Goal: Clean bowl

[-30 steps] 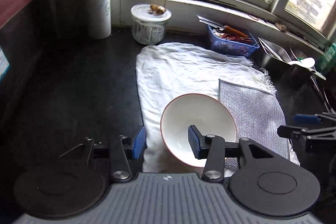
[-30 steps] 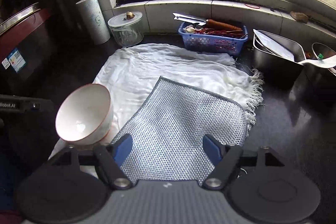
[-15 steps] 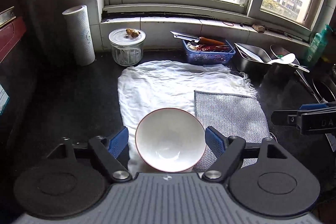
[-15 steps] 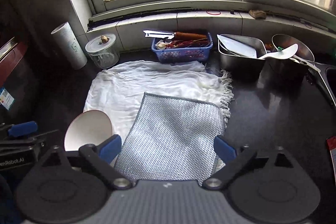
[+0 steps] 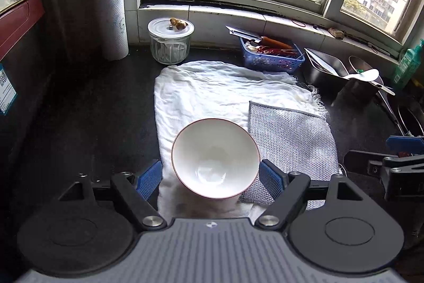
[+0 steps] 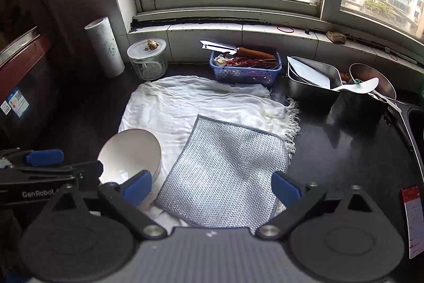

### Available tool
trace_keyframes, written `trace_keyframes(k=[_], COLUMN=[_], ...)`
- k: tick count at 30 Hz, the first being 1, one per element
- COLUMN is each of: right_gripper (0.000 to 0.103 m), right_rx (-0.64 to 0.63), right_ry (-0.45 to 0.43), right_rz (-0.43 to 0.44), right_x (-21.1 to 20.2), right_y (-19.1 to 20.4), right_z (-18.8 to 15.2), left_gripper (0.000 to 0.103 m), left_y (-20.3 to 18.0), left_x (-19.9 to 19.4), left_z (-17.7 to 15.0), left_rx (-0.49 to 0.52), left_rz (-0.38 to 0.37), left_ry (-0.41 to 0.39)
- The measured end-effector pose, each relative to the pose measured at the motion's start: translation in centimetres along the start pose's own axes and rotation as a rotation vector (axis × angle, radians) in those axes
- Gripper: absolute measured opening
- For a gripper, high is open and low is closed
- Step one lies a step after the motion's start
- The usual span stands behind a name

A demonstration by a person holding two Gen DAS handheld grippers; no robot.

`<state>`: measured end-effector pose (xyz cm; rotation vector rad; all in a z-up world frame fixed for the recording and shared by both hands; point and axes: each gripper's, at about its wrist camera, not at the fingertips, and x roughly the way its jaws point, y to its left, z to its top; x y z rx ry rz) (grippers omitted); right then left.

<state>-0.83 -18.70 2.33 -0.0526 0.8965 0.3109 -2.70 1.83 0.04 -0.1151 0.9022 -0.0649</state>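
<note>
A white bowl [image 5: 215,158] with a thin red rim stands upright on a white towel [image 5: 212,89]; it also shows in the right wrist view [image 6: 131,153]. A silver mesh scrubbing cloth [image 5: 290,142] lies flat to the bowl's right, also seen in the right wrist view [image 6: 225,174]. My left gripper [image 5: 210,178] is open, its blue pads on either side of the bowl, not touching it. My right gripper [image 6: 212,187] is open, over the near edge of the mesh cloth, holding nothing.
A paper roll [image 5: 111,23], a lidded glass jar [image 5: 170,43], a blue basket with a cleaver [image 5: 270,55], a steel tray [image 5: 324,70] and a pot with a ladle [image 5: 365,76] line the back. A green bottle [image 5: 409,62] stands far right. Black counter [image 5: 92,110] surrounds the towel.
My left gripper let go of the bowl's rim, opened wide and pulled back; the bowl now stands upright. My right gripper rose and pulled back, staying open over the mesh cloth.
</note>
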Motion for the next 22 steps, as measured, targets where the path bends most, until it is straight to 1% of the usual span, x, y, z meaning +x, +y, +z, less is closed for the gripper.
trace_keyframes(k=[8, 15, 22], right_gripper=[0.097, 0.099, 0.100], right_rx=[0.038, 0.043, 0.028], right_ry=[-0.002, 0.010, 0.022], right_rz=[-0.002, -0.001, 0.005], right_x=[-0.85, -0.81, -0.48], right_y=[-0.37, -0.31, 0.09], right_z=[0.27, 0.50, 0.60], left_gripper=[0.080, 0.080, 0.080], left_y=[-0.39, -0.44, -0.30], left_x=[-0.10, -0.16, -0.50], left_z=[0.00, 0.01, 0.13], left_rx=[0.013, 0.010, 0.003], left_rz=[-0.002, 0.006, 0.017], left_ry=[-0.002, 0.001, -0.015])
